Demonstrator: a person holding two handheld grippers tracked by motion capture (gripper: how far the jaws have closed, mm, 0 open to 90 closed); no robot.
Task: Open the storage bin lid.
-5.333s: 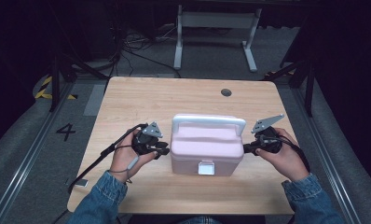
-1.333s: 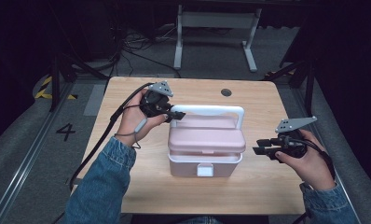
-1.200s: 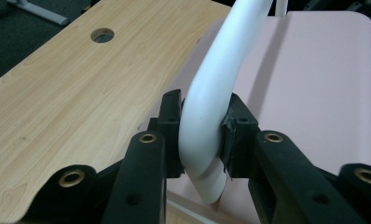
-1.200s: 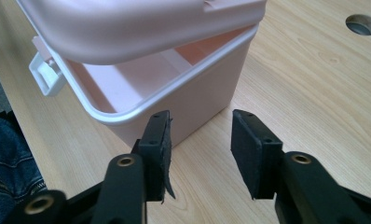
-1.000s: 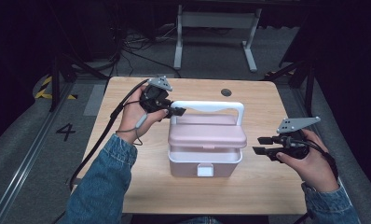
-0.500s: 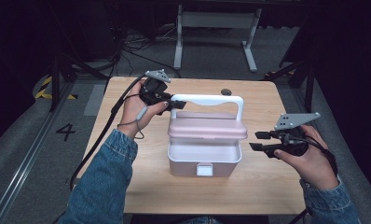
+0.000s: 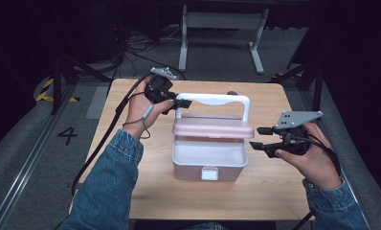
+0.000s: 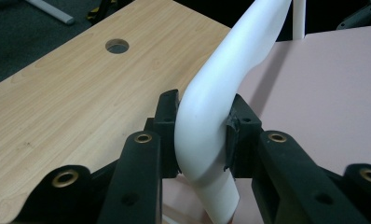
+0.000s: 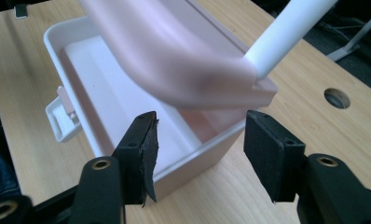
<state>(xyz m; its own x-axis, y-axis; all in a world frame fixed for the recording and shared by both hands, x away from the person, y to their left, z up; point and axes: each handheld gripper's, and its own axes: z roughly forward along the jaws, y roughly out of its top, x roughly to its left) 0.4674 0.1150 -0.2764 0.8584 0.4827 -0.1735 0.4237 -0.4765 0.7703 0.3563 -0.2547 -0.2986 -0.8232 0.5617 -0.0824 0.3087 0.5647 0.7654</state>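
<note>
One pink box, lid raised, white inside | left hand-held gripper clamps white handle | right hand-held gripper spread, empty

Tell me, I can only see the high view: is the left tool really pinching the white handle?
Observer: Yes. In the left gripper view, the left tool has both pads pressed on the white handle, right at its bend.
Operator: Is the right tool grabbing anything?
Observer: No. The right tool has just been opening its jaws. Nothing sits between them, and a corner of the box lies just beyond.
Operator: What's inside the box?
Observer: Under the raised lid, the part of the inside that shows in the right gripper view is plain white with nothing in it.
</note>
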